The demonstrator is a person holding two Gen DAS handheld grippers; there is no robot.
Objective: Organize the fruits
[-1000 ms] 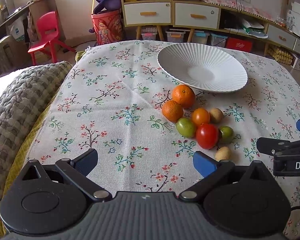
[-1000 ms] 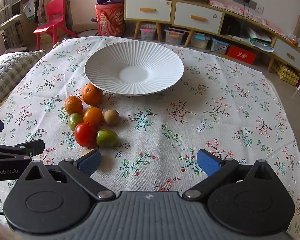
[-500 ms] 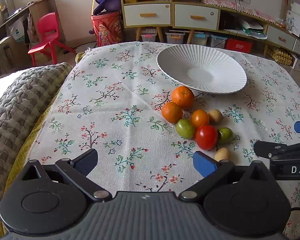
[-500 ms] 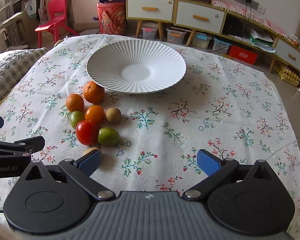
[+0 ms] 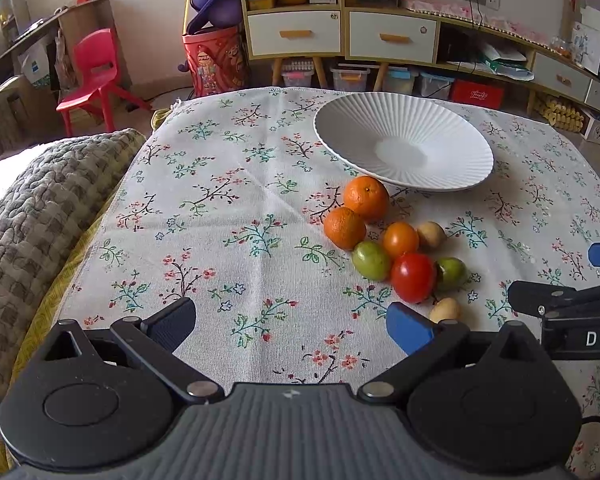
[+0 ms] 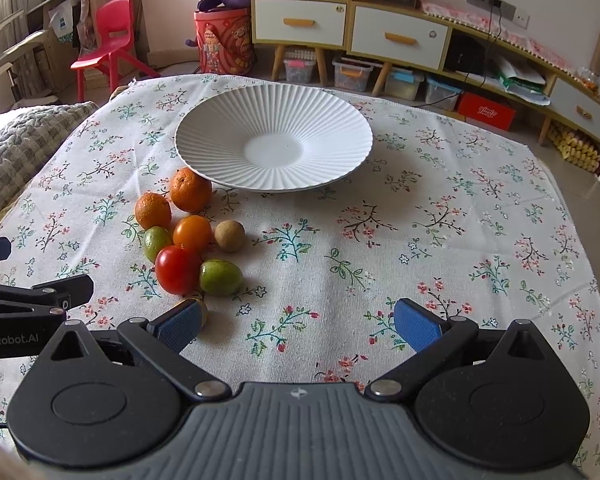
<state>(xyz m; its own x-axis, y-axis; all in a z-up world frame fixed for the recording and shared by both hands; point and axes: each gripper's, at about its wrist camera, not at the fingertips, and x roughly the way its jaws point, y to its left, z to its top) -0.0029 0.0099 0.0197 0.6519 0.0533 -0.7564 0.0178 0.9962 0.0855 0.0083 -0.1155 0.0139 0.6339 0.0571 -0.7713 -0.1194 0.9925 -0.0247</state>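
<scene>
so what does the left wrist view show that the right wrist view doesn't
Only the left wrist view: the left tongs whole, wide open over bare cloth, and the small yellow fruit unobstructed.

Only the right wrist view: the right tongs whole, open, a pad half hiding that fruit, plus the cloth's right side.

Both: the empty plate, the fruit cluster around the tomato, red chair, cabinets.

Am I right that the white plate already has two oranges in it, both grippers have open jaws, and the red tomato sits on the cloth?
Not quite. The white plate holds nothing; the right wrist view shows both oranges on the cloth beside it. The rest stands: left gripper and right gripper jaws open, red tomato on the cloth.
</scene>
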